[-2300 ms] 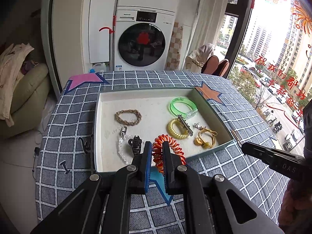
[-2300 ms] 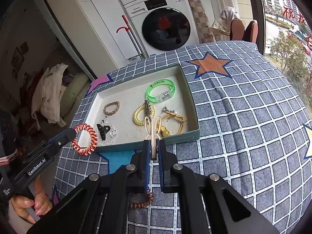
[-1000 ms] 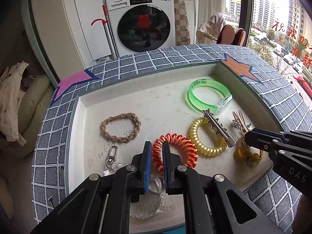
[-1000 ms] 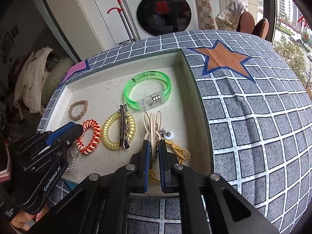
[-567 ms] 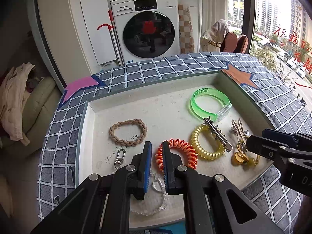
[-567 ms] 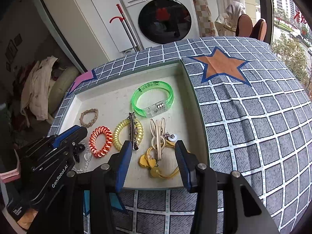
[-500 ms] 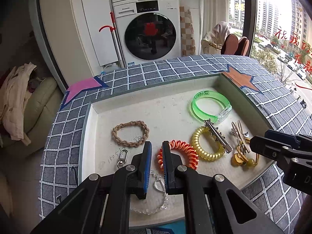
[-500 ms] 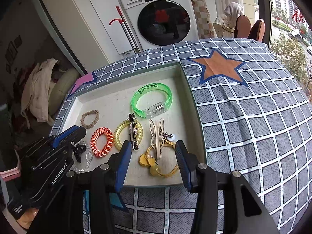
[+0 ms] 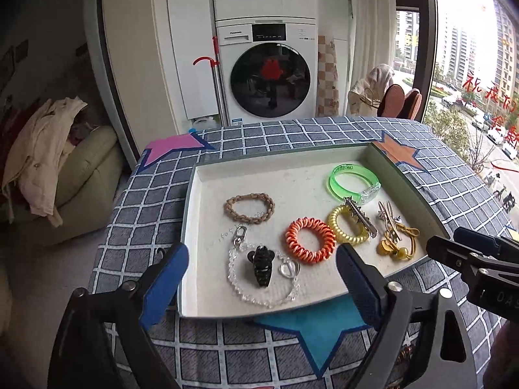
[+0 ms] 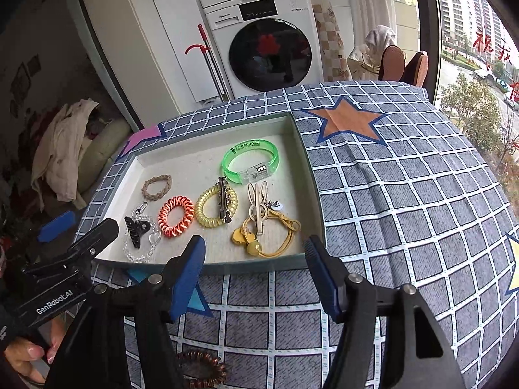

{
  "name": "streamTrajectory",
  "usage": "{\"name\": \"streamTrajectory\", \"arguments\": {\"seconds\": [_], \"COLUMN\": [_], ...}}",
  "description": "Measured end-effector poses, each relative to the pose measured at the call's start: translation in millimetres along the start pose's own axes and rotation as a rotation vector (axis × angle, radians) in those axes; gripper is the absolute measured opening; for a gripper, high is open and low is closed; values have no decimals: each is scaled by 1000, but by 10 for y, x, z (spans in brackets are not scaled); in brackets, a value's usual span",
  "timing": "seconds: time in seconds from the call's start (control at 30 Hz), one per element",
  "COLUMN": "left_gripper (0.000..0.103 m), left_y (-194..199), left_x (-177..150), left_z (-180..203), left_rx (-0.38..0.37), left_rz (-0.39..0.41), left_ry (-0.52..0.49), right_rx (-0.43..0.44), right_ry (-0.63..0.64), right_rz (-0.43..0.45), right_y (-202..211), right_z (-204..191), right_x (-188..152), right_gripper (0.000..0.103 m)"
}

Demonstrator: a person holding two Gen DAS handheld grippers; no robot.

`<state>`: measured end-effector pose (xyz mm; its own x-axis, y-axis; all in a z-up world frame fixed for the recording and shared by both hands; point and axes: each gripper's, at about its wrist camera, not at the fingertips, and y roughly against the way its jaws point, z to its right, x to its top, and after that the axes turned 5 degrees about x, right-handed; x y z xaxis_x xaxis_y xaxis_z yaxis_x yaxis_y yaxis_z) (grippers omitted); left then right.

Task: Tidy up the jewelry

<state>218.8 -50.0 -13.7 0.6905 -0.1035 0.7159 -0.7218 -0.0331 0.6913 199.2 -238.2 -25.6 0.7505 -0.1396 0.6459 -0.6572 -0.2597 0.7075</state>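
Observation:
A shallow tray on the checked tablecloth holds jewelry: orange coil tie, yellow coil tie with a metal clip, green bangle, braided tan tie, bead bracelet with a black claw clip, beige rabbit clip and yellow cord. My left gripper is open and empty above the tray's front. My right gripper is open and empty at the tray's front edge.
A brown coil tie lies on the cloth in front of the tray, under my right gripper. A washing machine stands behind the table. A sofa with clothes is at the left. A window is at the right.
Both grippers carried items into the tray, let go and pulled back. The left released the orange coil tie; the right released the beige rabbit clip. Both jaws now stand wide open.

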Motion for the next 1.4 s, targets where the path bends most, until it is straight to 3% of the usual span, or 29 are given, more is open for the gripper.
{"name": "streamTrajectory", "arguments": {"seconds": [0.07, 0.1, 0.27, 0.37, 0.47, 0.97, 1.4], "left_gripper": [103, 103, 103, 103, 103, 103, 103], "left_y": [49, 82, 209, 286, 351, 584, 693], "left_x": [-64, -98, -249, -337, -419, -640, -635], "left_z": [-54, -87, -181, -207, -227, -191, -165], "left_rx": [3, 6, 34, 60, 67, 114, 98], "left_rz": [1, -1, 3, 16, 24, 45, 53], "left_ry": [24, 35, 65, 76, 88, 85, 89], "right_rx": [-13, -17, -65, -89, -106, -140, -146], "right_ry": [18, 28, 93, 116, 125, 146, 143], "right_rz": [7, 12, 51, 80, 133, 158, 166], "right_y": [39, 64, 173, 237, 329, 529, 596], "right_z": [-43, -65, -188, -242, -283, -376, -401], "right_x": [-68, -108, -264, -336, -394, -521, -545], "right_gripper": [72, 81, 82, 103, 103, 103, 103]}}
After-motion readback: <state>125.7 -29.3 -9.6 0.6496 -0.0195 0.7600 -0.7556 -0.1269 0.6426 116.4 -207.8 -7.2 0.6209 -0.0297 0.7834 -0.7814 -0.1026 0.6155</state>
